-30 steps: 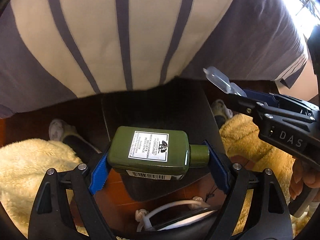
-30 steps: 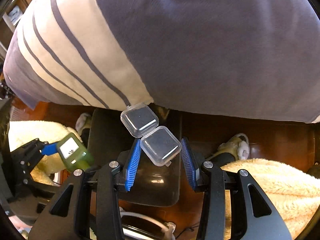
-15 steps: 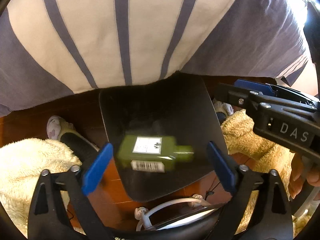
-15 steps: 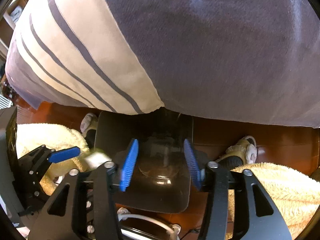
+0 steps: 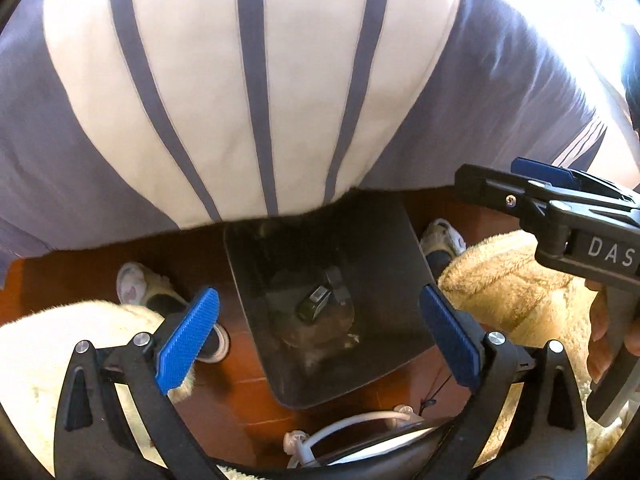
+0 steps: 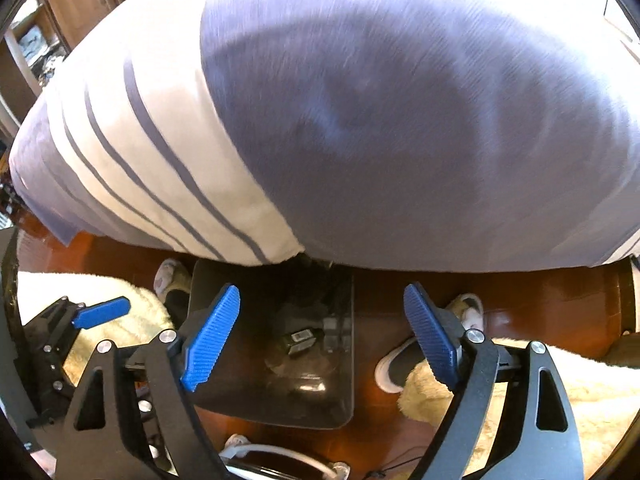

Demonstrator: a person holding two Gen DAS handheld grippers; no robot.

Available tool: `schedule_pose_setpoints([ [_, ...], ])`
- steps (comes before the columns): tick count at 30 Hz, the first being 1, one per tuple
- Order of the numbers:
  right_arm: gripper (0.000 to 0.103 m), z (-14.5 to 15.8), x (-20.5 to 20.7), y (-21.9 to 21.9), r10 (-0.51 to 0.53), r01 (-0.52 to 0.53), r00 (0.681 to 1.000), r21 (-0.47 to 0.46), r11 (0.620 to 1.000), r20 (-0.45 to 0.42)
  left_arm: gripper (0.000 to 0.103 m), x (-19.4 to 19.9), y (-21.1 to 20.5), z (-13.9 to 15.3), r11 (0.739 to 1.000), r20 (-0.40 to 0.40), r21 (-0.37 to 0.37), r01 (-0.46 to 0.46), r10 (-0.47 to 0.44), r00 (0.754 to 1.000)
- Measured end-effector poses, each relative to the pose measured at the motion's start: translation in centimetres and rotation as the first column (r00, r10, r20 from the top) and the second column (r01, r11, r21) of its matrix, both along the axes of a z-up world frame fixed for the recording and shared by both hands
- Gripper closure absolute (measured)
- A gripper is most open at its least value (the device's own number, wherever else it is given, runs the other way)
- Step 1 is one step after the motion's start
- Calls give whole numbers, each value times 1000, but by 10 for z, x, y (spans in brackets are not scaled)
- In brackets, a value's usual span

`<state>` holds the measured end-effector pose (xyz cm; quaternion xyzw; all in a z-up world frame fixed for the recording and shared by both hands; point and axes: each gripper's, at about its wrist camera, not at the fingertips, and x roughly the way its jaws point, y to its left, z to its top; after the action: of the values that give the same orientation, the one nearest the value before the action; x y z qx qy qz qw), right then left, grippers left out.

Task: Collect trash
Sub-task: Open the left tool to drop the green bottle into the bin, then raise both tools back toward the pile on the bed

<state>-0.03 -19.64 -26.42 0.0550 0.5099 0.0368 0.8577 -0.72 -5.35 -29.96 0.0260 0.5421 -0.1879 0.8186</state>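
Note:
A dark bin (image 5: 384, 240) stands on the wood floor below both grippers; it also shows in the right wrist view (image 6: 348, 400). The green bottle (image 5: 316, 302) lies at its bottom, also seen from the right wrist (image 6: 302, 340), next to the clear plastic case (image 6: 334, 330). My left gripper (image 5: 318, 336) is open and empty above the bin. My right gripper (image 6: 320, 336) is open and empty above the bin too; it also shows at the right of the left wrist view (image 5: 560, 208).
A striped grey and white duvet (image 5: 248, 92) hangs over the bin's far rim. The person's slippered feet (image 5: 140, 288) and fluffy cream trousers (image 5: 512, 296) flank the bin. A white cable (image 5: 348, 428) lies on the floor near the bin.
Both grippers opened. The green bottle fell from the left gripper and the clear case from the right gripper into the bin.

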Motion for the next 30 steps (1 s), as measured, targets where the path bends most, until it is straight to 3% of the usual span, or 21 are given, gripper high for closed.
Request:
schedule_pose_setpoints([
  [6,18,41,-8,-16,-34,33,994,6,999,108,8,-2,7,46,999,94,-29,-14,17,995],
  [16,14,106,-10,-38,-76,74,958,18,997,278,8,2,20,141,997,322,-63,-41,59,945],
  [30,11,165,33,-50,-72,86,914,-16,996,399,8,52,34,196,993,434,-67,-98,117,893],
])
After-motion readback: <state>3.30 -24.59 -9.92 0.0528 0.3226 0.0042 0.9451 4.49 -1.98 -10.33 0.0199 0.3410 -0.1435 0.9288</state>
